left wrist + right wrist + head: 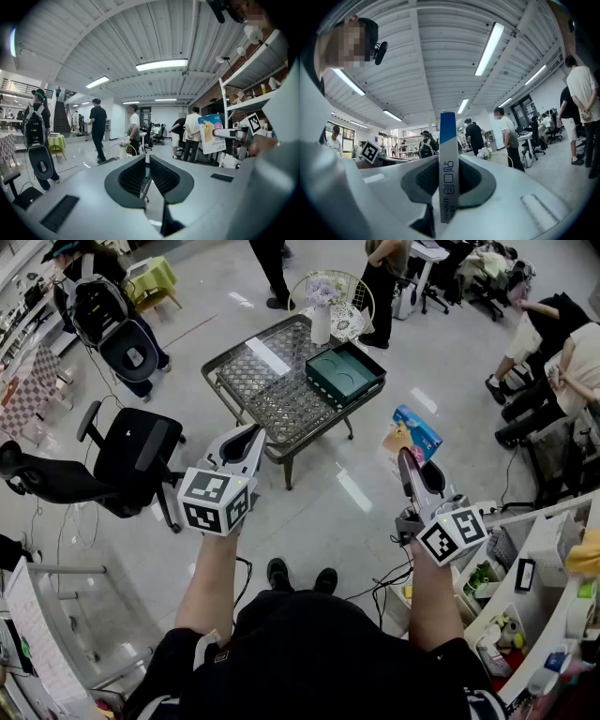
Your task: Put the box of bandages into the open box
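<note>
While the person stands well back from the tabletop, both arms reach forward over the glossy grey floor (309, 493). The left gripper (251, 439) points slightly downward, and its own view shows its jaws drawn together to a thin slit with nothing between them. The right gripper (410, 465) is held level, and its jaws clamp the flat blue-and-white cardboard box of bandages (412, 435) by its lower part. The rest of the box stands clear above the jaws, over bare floor.

Farther ahead is the low metal-framed tabletop with a patterned glass surface (272, 390). The shallow dark green open box (345, 371) rests at its right-hand corner, well apart from the bandages. A white vase of pale flowers (321, 320) stands just beside the green box, and a white strip (267, 354) lies nearby. Other people stand and sit beyond the table.

The hold looks the weakest point. Only one end of the box is pinched, so a quick swing could make it pivot or slide out onto the floor. Dark cables (375, 587) trail near the person's feet and could catch a step forward. At the table, a wide approach could knock the vase. A heavy placement might also shove the green box off its corner.
</note>
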Tool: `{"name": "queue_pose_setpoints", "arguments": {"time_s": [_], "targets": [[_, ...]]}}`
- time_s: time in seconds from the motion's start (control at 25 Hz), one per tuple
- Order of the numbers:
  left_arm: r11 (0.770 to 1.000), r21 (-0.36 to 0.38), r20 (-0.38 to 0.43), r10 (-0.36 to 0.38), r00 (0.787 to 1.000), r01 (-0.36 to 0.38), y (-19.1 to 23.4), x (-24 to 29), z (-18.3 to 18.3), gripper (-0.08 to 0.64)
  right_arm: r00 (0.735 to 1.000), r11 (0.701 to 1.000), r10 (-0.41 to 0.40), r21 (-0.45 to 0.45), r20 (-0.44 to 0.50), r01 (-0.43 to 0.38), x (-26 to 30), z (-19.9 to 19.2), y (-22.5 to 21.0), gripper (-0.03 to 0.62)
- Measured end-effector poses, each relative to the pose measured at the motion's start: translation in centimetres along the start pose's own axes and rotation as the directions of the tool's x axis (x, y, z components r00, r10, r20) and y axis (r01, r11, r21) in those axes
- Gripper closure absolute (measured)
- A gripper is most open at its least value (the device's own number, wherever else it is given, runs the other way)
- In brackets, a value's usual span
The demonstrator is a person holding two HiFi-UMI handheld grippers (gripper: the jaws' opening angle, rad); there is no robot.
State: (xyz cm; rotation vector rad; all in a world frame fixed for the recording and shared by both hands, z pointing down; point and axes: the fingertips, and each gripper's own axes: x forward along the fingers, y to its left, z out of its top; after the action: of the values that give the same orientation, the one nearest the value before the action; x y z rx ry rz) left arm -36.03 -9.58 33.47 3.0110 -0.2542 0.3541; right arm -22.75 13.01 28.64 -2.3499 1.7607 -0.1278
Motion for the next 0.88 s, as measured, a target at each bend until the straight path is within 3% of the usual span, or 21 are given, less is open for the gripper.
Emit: {"name": "queue_pose_setpoints", "arguments": {"time_s": [0.44, 0.64, 0.88], "targets": [[0.999, 0.001, -0.001, -0.035, 0.999, 0.035, -3.5, 0.7, -0.2, 0.528, 0.999, 0.999, -0.035, -0.003, 0.034, 0.035, -3.6, 0.8, -1.6, 0.516], [0.999, 0.008, 0.013, -0.051, 0.999, 0.051, -5.9, 1.3, 0.5, 0.529, 0.995, 0.999, -0.014, 0.045, 0.097, 0.010, -6.5, 2.5, -2.4, 0.511], [0.997, 0.036, 0.024, -0.075, 0.997, 0.074, -9.8, 2.1, 1.0, 0.529, 0.994, 0.997, -0.020, 0.083, 0.111, 0.010, -9.6, 3.0, -4.5, 0.506]]}}
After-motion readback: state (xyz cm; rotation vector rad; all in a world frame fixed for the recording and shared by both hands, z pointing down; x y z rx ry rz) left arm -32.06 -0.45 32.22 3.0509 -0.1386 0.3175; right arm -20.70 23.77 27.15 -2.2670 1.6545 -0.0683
